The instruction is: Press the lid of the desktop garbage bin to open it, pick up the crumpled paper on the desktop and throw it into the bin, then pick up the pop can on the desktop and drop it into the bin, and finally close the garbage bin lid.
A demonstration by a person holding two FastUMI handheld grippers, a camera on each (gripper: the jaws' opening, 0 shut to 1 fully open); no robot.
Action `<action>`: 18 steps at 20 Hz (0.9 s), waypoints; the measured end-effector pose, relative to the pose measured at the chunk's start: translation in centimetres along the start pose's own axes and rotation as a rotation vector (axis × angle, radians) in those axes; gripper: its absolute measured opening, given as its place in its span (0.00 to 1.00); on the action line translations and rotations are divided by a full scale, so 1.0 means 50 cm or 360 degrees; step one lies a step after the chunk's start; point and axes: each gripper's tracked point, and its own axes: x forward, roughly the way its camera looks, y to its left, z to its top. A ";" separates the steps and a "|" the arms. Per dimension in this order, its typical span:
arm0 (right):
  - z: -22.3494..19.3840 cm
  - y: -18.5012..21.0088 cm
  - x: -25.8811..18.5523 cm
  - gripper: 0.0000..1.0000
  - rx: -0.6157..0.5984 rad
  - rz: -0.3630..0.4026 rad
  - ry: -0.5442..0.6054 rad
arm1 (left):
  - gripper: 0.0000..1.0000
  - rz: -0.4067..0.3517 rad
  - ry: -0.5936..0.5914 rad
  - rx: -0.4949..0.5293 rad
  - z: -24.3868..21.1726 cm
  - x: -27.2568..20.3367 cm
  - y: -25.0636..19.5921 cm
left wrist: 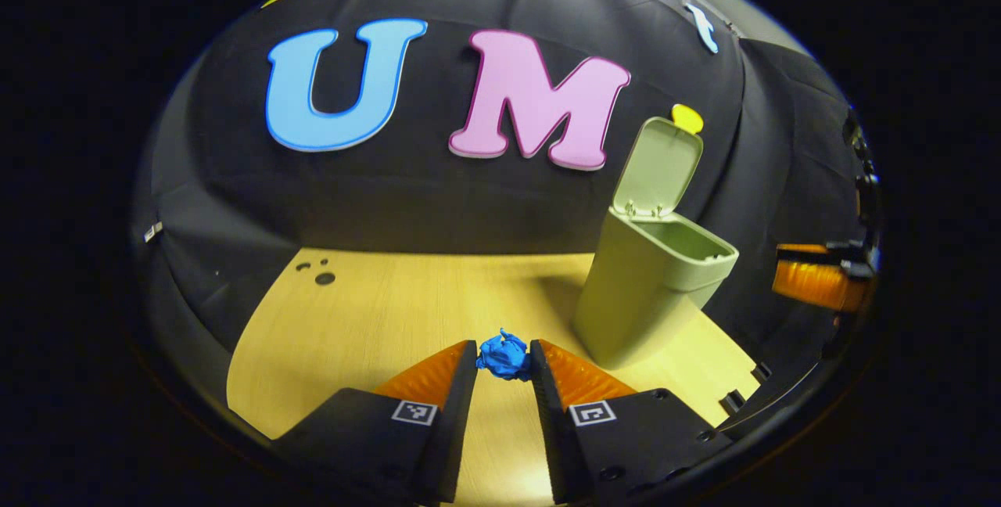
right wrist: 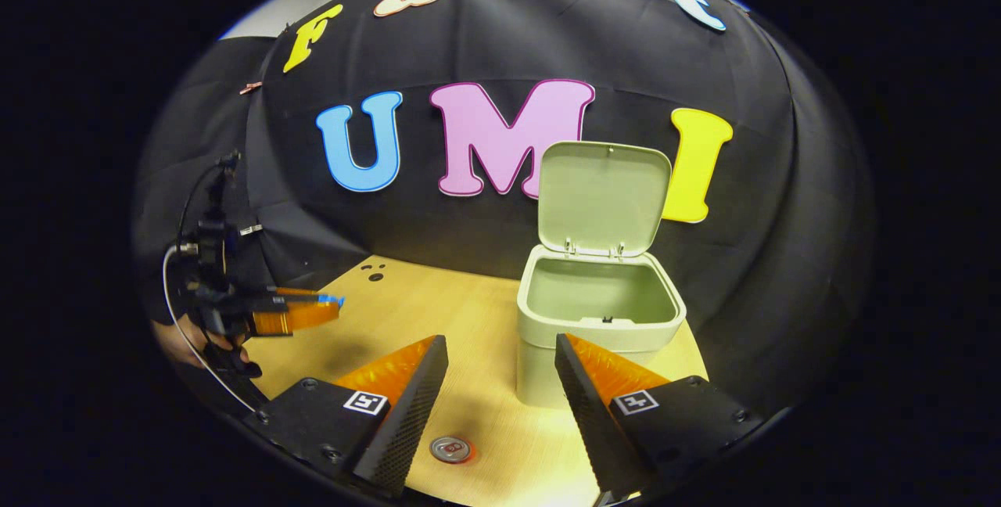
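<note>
pop can (right wrist: 452, 449) body hidden, top only

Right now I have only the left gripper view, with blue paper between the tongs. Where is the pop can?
Observer: The pop can stands on the table, low between the right gripper's open tongs.
Operator: Anything inside the bin?
Observer: The bin, its lid up, looks empty from the right gripper view.
Operator: How far along is my gripper?
Observer: The left gripper holds the crumpled paper above the table, well apart from the bin, not over its opening.
</note>
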 end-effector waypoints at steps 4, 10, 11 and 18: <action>-0.038 0.007 -0.007 0.89 -0.0006 0.0005 0.0044 | 0.47 -0.0102 -0.0170 -0.0032 0.104 0.019 -0.043; -0.076 0.020 -0.012 0.89 0.0017 0.0023 0.0097 | 0.47 -0.0299 -0.0413 0.0142 0.226 0.050 -0.148; -0.078 0.019 -0.012 0.89 0.0006 0.0019 0.0098 | 0.47 -0.0330 -0.0444 0.0184 0.239 0.053 -0.171; -0.119 0.009 -0.048 0.89 0.0017 -0.0023 0.0133 | 0.47 -0.0581 -0.0569 0.0298 0.287 0.104 -0.327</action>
